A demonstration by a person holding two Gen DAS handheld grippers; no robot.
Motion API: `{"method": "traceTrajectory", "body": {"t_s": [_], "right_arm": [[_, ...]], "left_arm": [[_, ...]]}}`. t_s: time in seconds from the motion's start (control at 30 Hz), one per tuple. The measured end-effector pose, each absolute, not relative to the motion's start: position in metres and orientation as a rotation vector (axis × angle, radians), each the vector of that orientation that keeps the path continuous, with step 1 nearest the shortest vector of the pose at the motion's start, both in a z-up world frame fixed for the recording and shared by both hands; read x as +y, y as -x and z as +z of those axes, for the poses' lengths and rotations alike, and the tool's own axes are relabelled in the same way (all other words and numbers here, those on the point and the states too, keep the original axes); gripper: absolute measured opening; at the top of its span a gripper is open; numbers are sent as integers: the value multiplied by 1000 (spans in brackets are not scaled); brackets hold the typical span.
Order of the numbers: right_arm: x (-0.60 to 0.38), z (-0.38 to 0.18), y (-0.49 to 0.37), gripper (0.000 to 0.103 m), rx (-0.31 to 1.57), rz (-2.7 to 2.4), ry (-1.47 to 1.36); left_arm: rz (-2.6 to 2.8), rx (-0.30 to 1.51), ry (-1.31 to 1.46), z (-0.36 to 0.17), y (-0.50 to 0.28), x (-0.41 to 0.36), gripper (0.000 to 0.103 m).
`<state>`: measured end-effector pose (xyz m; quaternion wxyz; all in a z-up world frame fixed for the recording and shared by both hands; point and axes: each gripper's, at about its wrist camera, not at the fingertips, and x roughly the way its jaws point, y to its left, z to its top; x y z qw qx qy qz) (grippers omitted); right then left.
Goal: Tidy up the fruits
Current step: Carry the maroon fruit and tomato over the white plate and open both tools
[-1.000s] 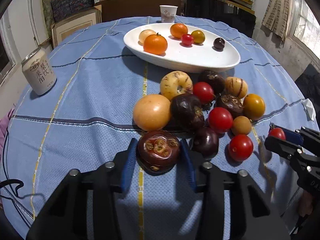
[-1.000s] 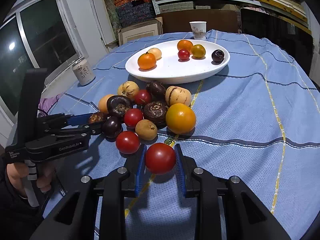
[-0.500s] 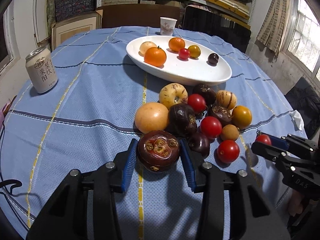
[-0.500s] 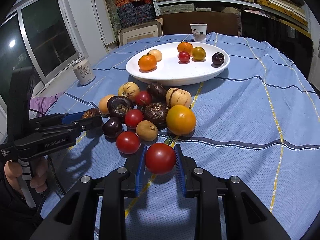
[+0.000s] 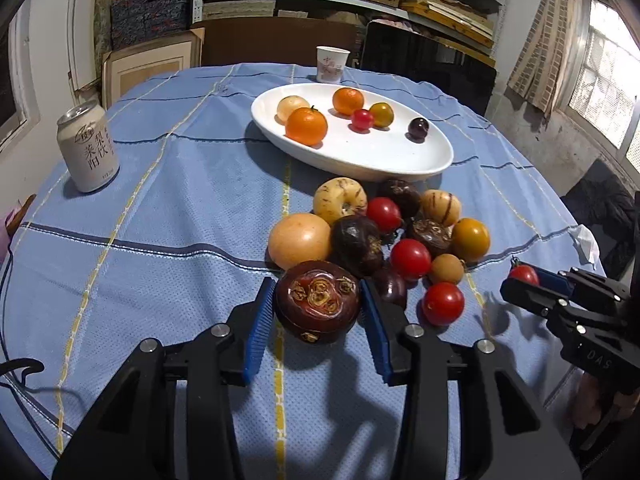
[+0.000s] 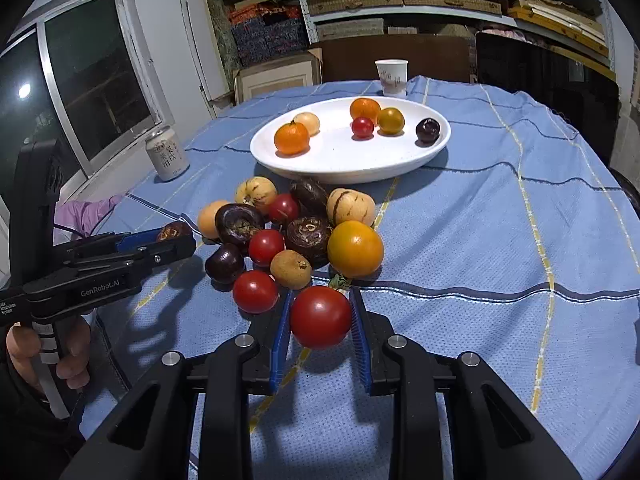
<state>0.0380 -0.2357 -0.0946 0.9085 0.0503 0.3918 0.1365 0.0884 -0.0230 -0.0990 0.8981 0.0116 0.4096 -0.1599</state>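
Both grippers are loaded w/ fruit, prob. so two pieces can go to the plate (image 5: 400, 160) in one trip. The left gripper (image 5: 318, 308) has its fingers clamped on a dark brown fruit (image 5: 318, 306), blue pads pressing its left & right sides; it hangs just above the blue cloth of the table (image 5: 160, 220), casting a shadow beneath it, right at the near edge of the pile of loose fruit (image 5: 380, 236). The right gripper (image 6: 320, 316) has its fingers clamped on a red tomato (image 6: 320, 316), pads on both flanks, also at the pile's near edge; the stem leaf points away toward the pile. The plate sits beyond the pile, toward the paper cup (image 5: 332, 64), & already carries six small fruits spread out, w/ bare room at its near side, so the drop spot looks open. The can (image 5: 88, 148) stands well apart on the left, out of the route. Pinching across the widest part likely keeps round fruit from rolling out.
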Motion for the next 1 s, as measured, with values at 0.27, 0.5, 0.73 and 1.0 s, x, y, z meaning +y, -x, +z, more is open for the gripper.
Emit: {"method": "traceTrajectory", "body": {"t_s": [0.27,0.5,0.73,1.0], "right_arm": [[-252,-65,-42,28,760,271,-76],[-267,-16,-97,28,678,247,21],[-275,-28,-186,28,735,253,31],[-271,-71,-250,30,837,330,16]], "left_arm": [[-386,831,-26,-62,-102,-33,42],[-433,829,-71,-33,-159,-79,42],[-448,917,-49,-53,-233,-112,42],[-452,999,-55,-92,-278,-122,42]]}}
